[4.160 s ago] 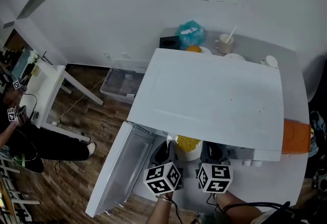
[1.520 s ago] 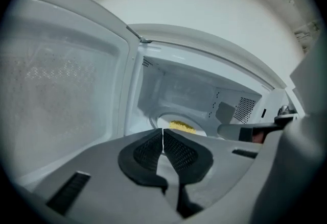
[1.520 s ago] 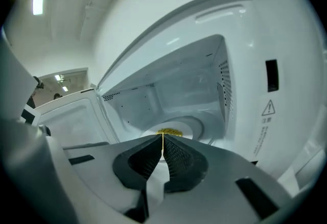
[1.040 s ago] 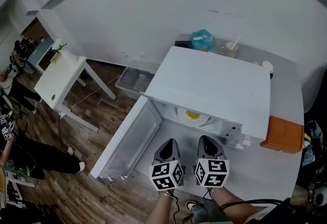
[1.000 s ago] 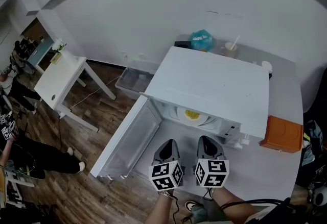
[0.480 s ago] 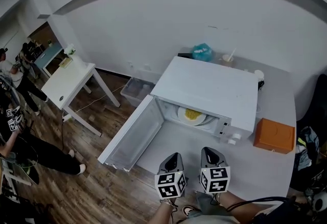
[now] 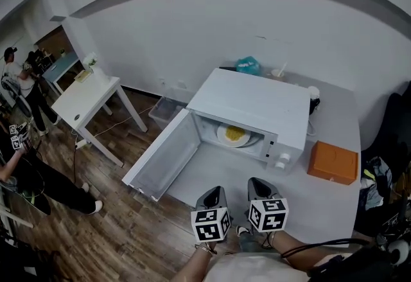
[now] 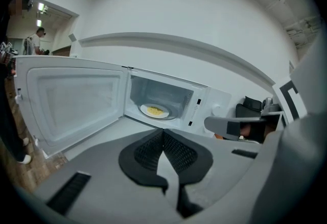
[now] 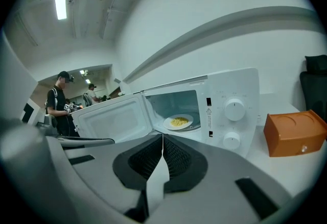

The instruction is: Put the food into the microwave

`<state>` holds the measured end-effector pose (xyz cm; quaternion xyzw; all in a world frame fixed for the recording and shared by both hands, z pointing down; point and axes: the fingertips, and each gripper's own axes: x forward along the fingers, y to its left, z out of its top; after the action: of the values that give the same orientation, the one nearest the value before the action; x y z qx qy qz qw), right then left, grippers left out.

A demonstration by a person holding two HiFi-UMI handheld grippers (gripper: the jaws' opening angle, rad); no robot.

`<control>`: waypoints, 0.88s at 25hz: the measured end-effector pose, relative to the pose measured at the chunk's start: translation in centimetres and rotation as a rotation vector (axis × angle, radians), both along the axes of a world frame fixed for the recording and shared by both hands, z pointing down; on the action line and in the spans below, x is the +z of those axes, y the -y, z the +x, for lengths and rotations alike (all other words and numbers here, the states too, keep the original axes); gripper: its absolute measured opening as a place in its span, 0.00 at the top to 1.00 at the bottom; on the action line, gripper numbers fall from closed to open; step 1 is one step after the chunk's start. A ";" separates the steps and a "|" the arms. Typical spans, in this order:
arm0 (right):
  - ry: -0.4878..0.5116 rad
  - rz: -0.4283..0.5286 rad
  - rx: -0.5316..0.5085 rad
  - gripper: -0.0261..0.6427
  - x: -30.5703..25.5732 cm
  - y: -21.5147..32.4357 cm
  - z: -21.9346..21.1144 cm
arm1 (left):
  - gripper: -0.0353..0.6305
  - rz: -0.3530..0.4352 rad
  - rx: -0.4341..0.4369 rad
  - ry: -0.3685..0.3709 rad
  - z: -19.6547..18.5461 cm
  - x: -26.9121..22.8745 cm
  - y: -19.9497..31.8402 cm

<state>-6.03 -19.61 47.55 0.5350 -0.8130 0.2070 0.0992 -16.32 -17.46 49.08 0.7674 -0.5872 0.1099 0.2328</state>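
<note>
Left gripper (image 7: 212, 193) and right gripper (image 7: 259, 185) hang at the near edge of the table (image 7: 334, 207), each with jaws pressed together on nothing. Beyond them the microwave (image 7: 257, 107) stands with its door (image 7: 164, 155) swung wide to the left. The plate of food (image 7: 234, 135) sits inside it. Closing appears to be the step left: push the door's free edge with 1 gripper, in a smooth arc, until it latches.
</note>
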 end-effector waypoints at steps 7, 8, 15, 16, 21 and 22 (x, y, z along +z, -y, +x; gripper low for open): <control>0.000 0.008 -0.033 0.93 -0.5 -0.1 -0.7 | 0.94 0.001 -0.015 -0.003 0.5 0.0 0.2; 0.001 0.010 -0.036 0.93 -0.6 -0.1 -0.8 | 0.94 0.001 -0.015 -0.006 0.6 -0.1 0.3; 0.008 0.009 -0.034 0.93 -0.6 0.9 -0.7 | 0.94 0.011 -0.026 -0.009 0.7 -0.4 1.4; 0.008 0.013 -0.032 0.93 -0.7 1.0 -0.6 | 0.94 0.012 -0.030 -0.009 0.6 -0.4 1.6; -0.037 0.020 -0.042 0.94 -0.8 1.6 -0.3 | 0.94 0.011 -0.050 -0.020 0.3 -0.4 2.3; -0.043 0.014 -0.047 0.94 -0.7 1.6 -0.2 | 0.94 0.011 -0.053 -0.023 0.3 -0.5 2.4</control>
<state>-6.27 -21.23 46.86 0.5210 -0.8244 0.1873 0.1176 -16.01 -19.87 48.63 0.7540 -0.6053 0.0915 0.2380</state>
